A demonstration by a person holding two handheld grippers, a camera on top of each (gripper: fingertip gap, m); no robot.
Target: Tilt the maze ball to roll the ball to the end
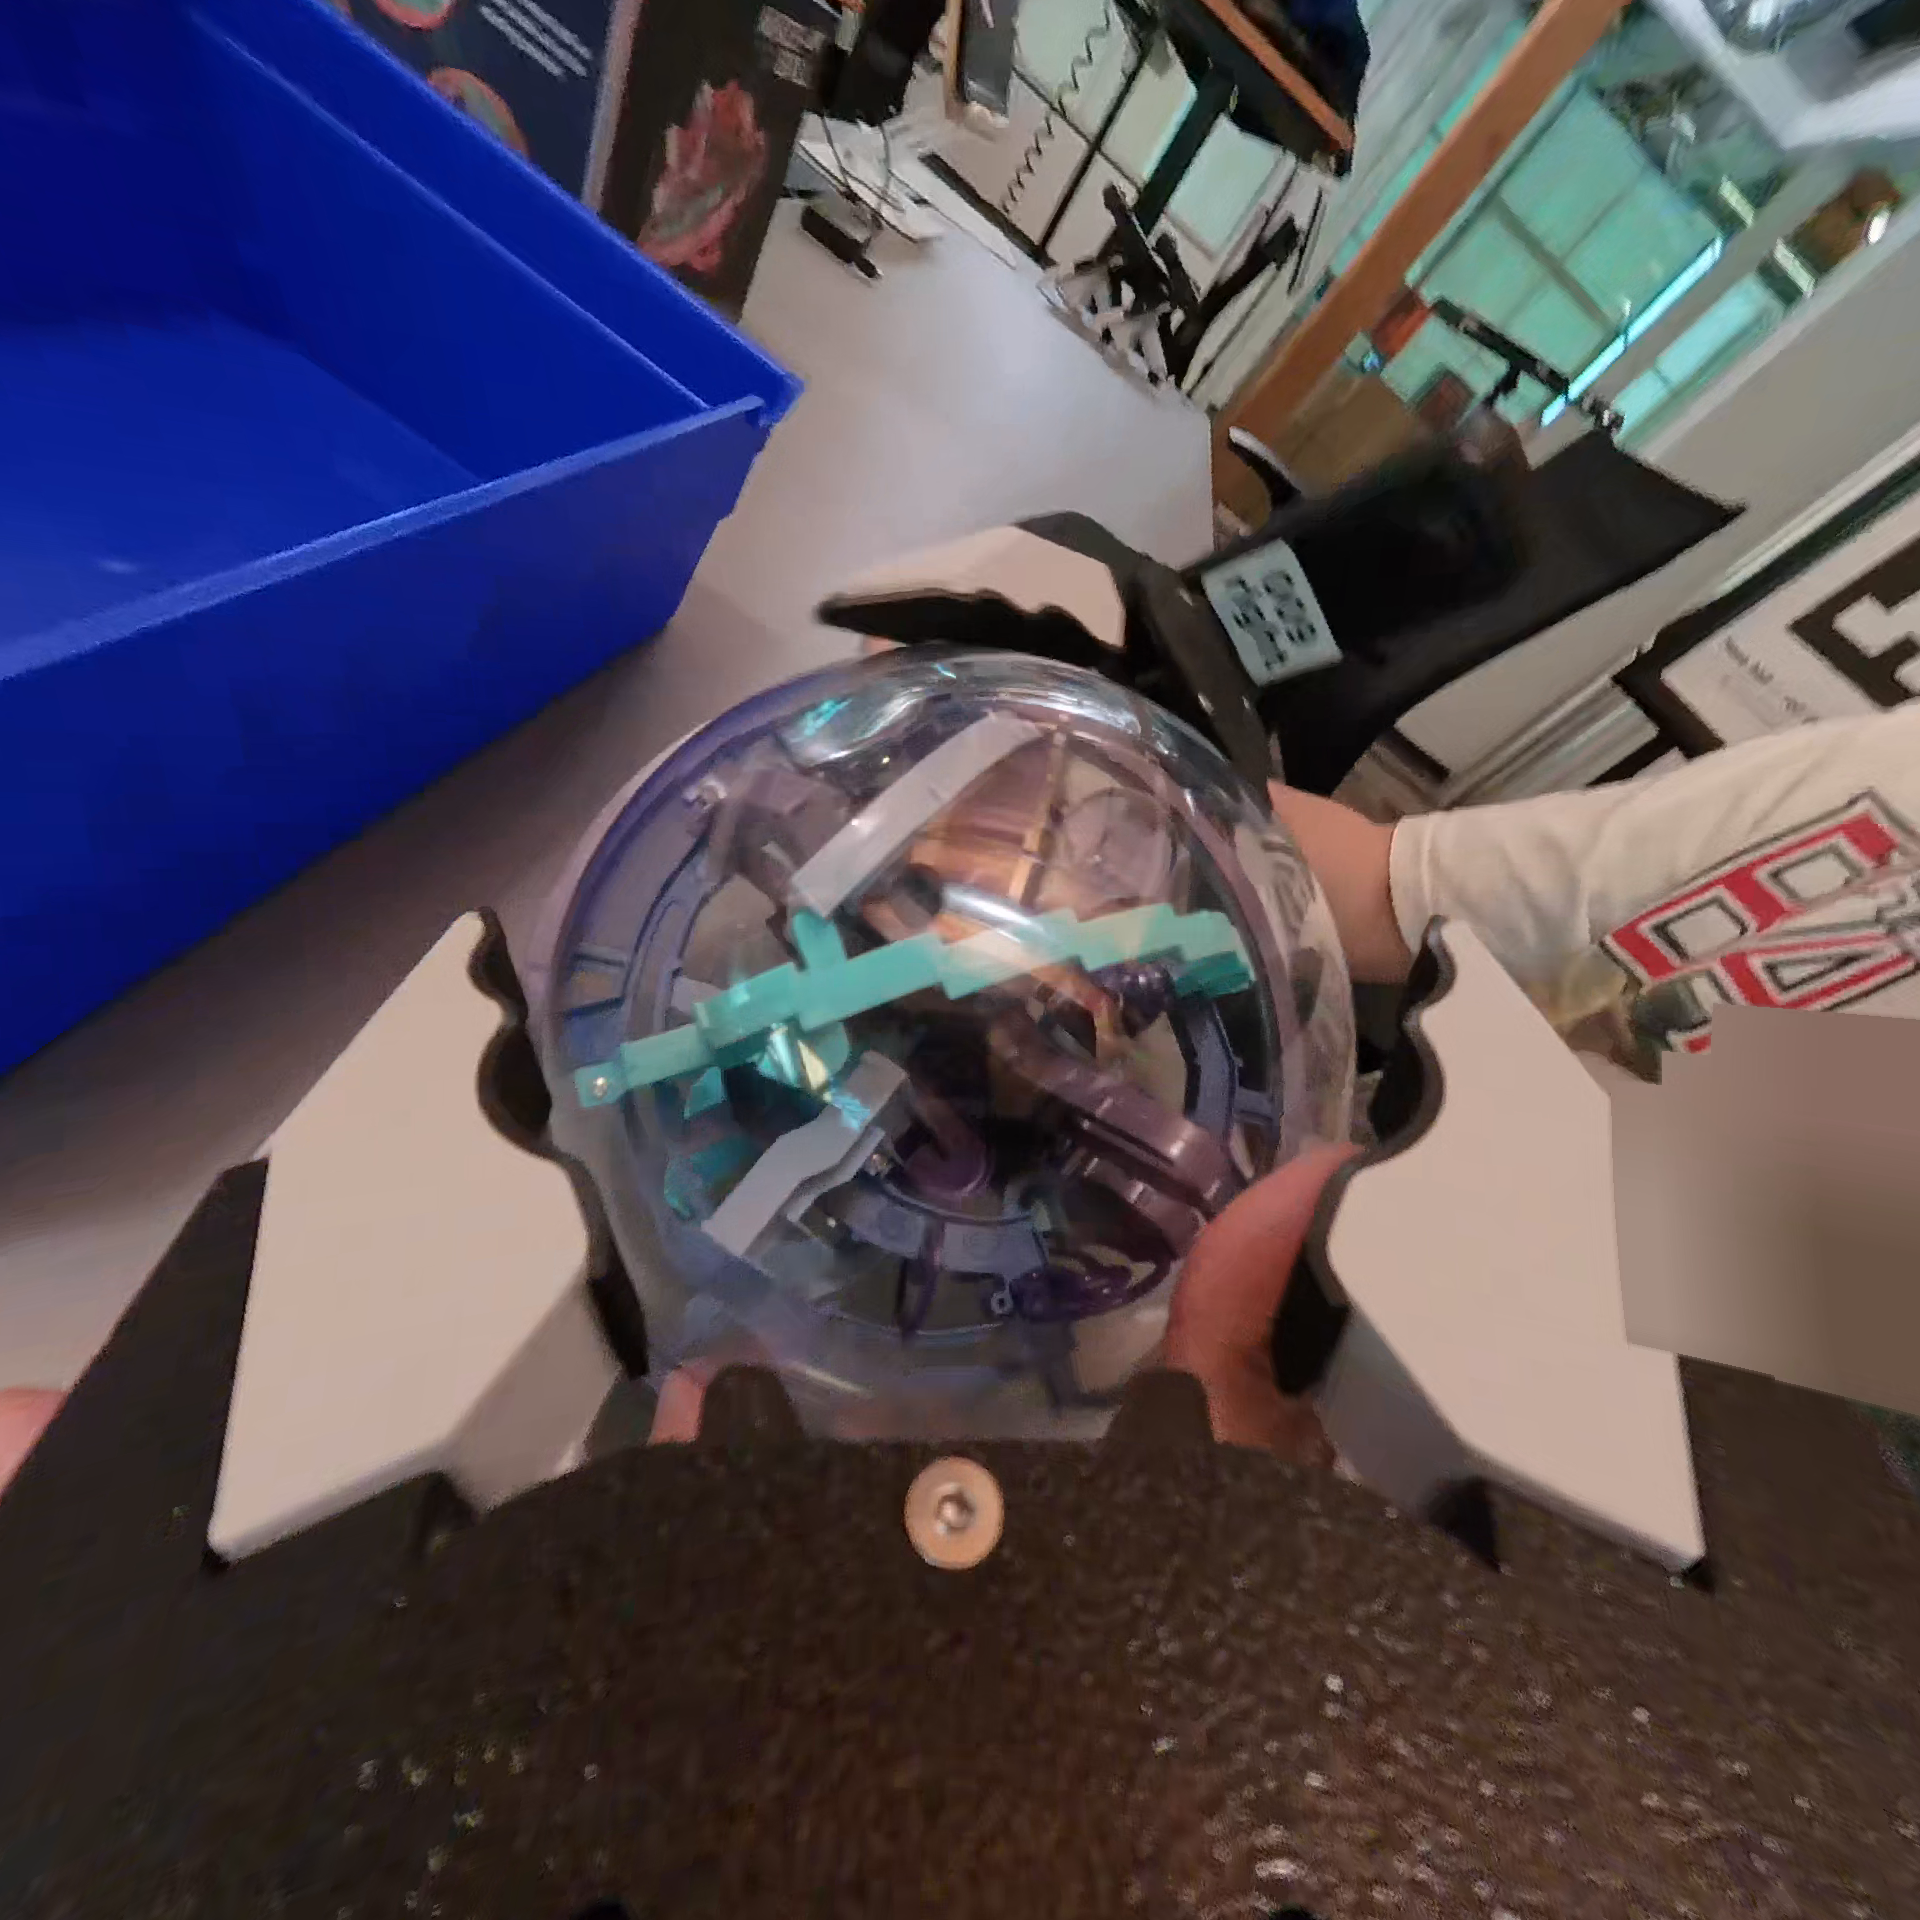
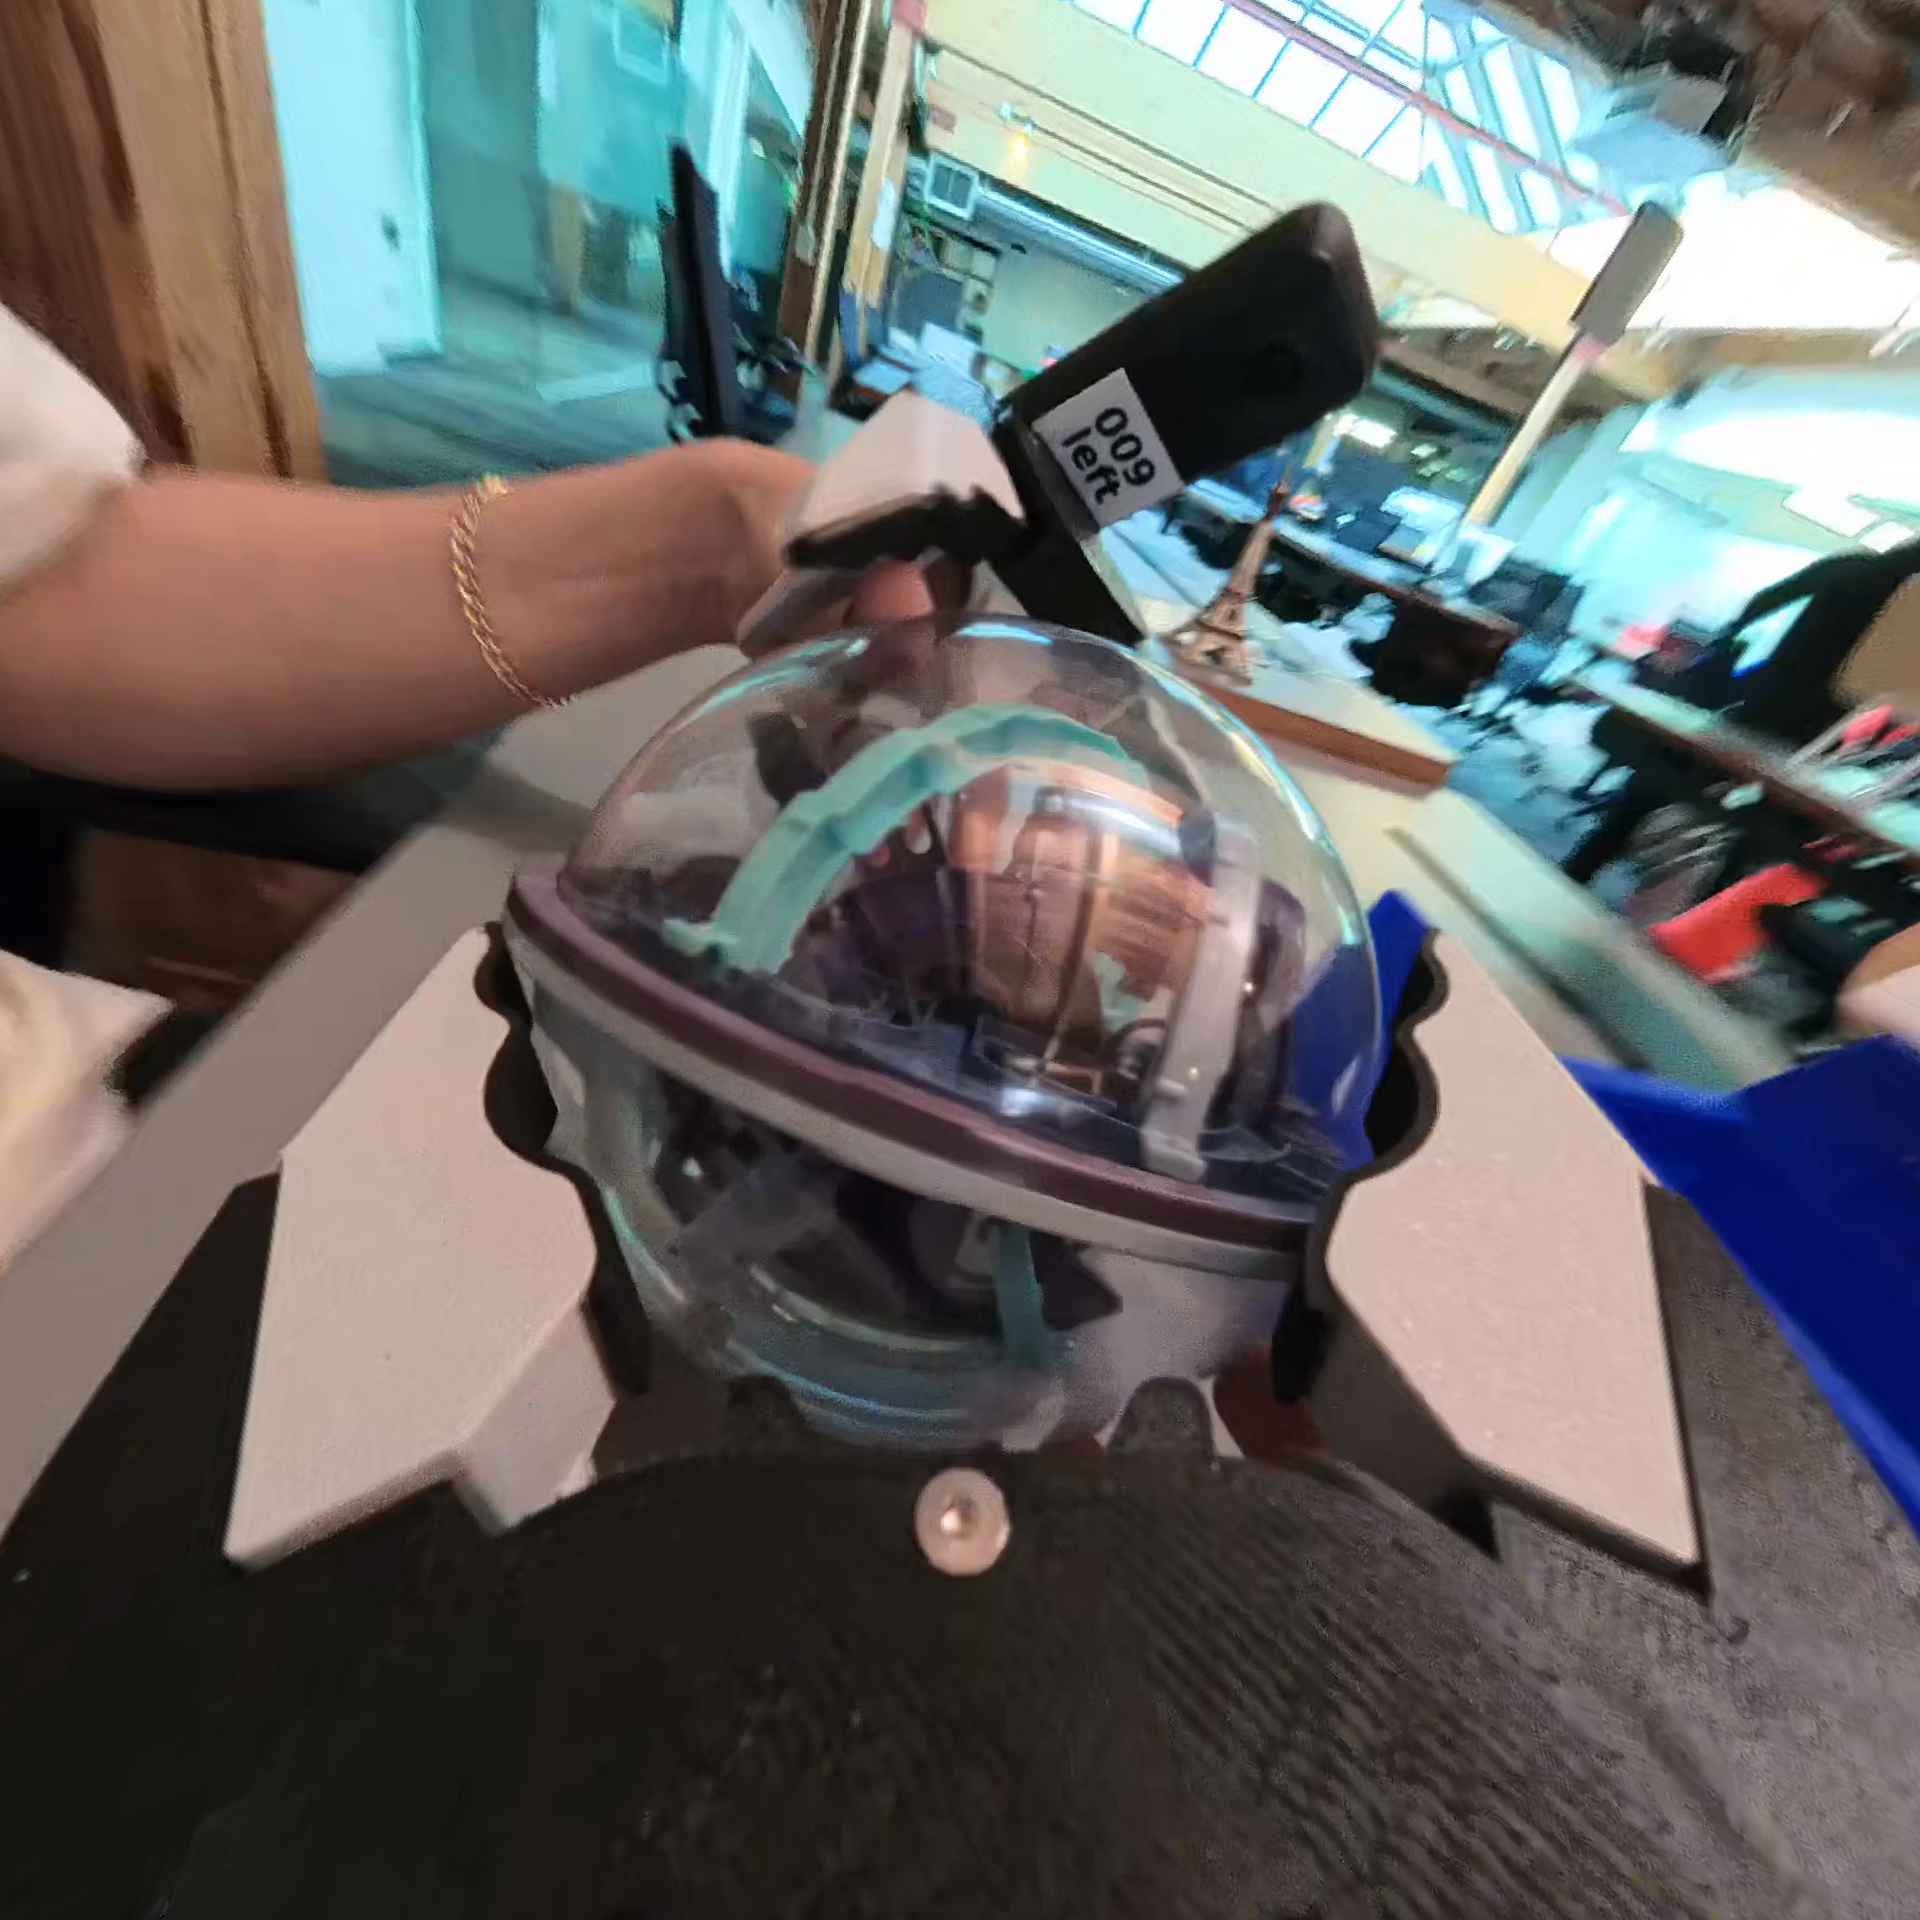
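- Handling, judged: the maze ball [image 1: 935, 1039] has a hard, smooth, clear shell, so it is likely stiff, fairly light for its bulk, and slippery against flat pads. It would probably crack or pop apart at the seam if dropped or squeezed hard.
- Best hold, judged: opposite sides at the widest girth, near the purple seam band [image 2: 894, 1081], where the notched black pads can seat on the curve. A hold nearer a pole would likely squirt out.
- Position: the ball is held above the grey table [image 1: 935, 416], just beside the blue bin [image 1: 364, 468], cradled between both tools from opposite sides.
- Left gripper [image 1: 956, 997]: jaws set wide around the ball, black pads [image 1: 520, 1049] against the shell on both sides; it is gripping the ball.
- Right gripper [image 2: 956, 1039]: likewise wide, pads [image 2: 520, 1049] seated at the seam on both sides; gripping the same ball. In each view the other tool shows beyond the ball.
- A bare finger [image 1: 1236, 1278] also touches the shell low on the left tool's side.
- Appearance: transparent sphere in two halves; inside, a teal stepped track [image 1: 914, 987] arcs across, with grey ramps and dark blue and purple rails around it.
- The small rolling ball inside cannot be picked out; both views are motion-blurred.
- Caution, judged: tilts should be slow, both tools turning together, as uneven pressure would let the shell slip.
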